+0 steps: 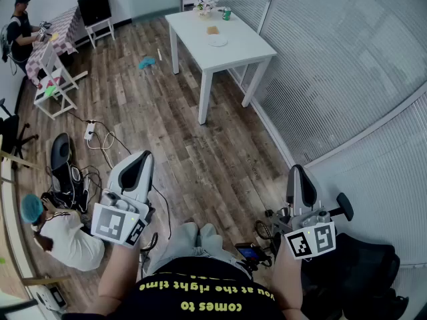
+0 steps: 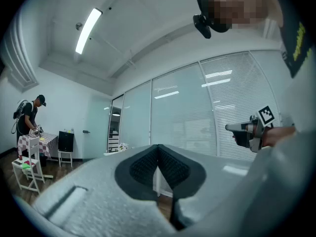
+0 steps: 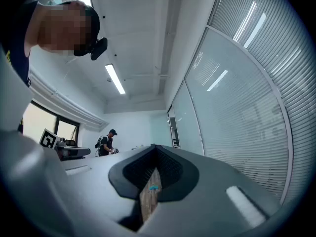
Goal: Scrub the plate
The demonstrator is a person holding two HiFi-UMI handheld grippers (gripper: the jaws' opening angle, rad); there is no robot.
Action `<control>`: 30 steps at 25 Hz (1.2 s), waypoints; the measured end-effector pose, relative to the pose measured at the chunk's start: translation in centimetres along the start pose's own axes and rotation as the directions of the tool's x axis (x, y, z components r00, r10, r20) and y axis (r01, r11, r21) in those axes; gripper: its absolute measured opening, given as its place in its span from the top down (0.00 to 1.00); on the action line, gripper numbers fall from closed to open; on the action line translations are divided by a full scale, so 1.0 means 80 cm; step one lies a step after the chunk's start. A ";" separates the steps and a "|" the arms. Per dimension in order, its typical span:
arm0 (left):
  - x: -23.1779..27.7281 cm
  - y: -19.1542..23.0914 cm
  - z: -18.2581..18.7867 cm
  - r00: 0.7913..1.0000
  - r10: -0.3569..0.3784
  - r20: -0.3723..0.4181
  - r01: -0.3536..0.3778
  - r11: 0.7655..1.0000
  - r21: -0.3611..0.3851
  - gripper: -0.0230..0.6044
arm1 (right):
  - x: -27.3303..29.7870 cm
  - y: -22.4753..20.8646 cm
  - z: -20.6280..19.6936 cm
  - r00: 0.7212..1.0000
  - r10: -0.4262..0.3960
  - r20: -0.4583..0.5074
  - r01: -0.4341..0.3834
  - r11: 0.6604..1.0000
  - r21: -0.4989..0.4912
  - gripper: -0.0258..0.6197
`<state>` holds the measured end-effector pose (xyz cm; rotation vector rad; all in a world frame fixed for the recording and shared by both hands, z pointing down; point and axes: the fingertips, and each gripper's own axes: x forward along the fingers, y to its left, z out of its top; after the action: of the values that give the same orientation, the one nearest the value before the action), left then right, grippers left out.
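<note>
- Head view: look to the top centre for the plate (image 1: 217, 42), lying on the white counter (image 1: 250, 49). Note a tan pad (image 1: 213, 29), probably a sponge, just beyond it, and a green cup (image 1: 227, 13) and flowers (image 1: 205, 5) at the far edge.
- Find the left claw (image 1: 139, 159) at lower left and the right claw (image 1: 299, 173) at lower right, both near the waist and well apart from the counter across wood floor (image 1: 200, 152).
- Judge the scrubbing not yet begun. Walk up to the counter first, keeping off the cables (image 1: 100, 139) at left.
- Left claw view: see the jaws pressed together with nothing between them.
- Open wide before reaching. Then pin the plate's rim with this claw, firm and flat, to stop it sliding on the smooth top.
- Right claw view: see the jaws closed and empty too, with only a strip of floor showing through the slit.
- Open, take the pad by its middle and hold it flat to the plate. Rub in small circles from centre to rim.
- Keep the strokes short, so as not to knock the cup or the flowers.
</note>
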<state>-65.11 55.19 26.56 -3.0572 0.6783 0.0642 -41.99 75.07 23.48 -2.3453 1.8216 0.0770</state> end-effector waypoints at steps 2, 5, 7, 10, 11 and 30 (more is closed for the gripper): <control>0.002 -0.003 0.001 1.000 -0.006 -0.002 0.006 1.000 -0.005 0.96 | 0.001 -0.001 0.000 1.000 0.003 -0.001 -0.003 1.000 0.005 0.95; 0.004 -0.005 0.002 1.000 -0.013 -0.002 0.013 1.000 -0.007 0.96 | 0.005 -0.002 0.000 1.000 0.007 -0.002 -0.007 1.000 0.008 0.95; 0.007 -0.005 0.002 1.000 -0.015 0.000 0.015 1.000 -0.009 0.96 | 0.008 -0.003 0.001 1.000 0.009 -0.001 -0.009 1.000 0.006 0.95; 0.010 -0.007 0.005 1.000 -0.016 0.002 0.016 1.000 -0.012 0.96 | 0.008 -0.004 0.005 1.000 0.022 0.000 -0.022 1.000 0.004 0.95; 0.011 -0.008 0.006 1.000 -0.015 0.004 0.015 1.000 -0.011 0.96 | 0.007 -0.005 0.005 1.000 0.027 0.001 -0.027 1.000 0.004 0.95; 0.075 -0.047 -0.004 1.000 0.009 -0.006 -0.009 1.000 -0.003 0.96 | 0.019 -0.077 -0.004 0.997 0.074 -0.001 -0.074 0.997 0.038 0.95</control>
<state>-58.06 56.05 26.59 -3.0588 0.6923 0.0570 -35.67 75.03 24.23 -2.2537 1.8939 0.0485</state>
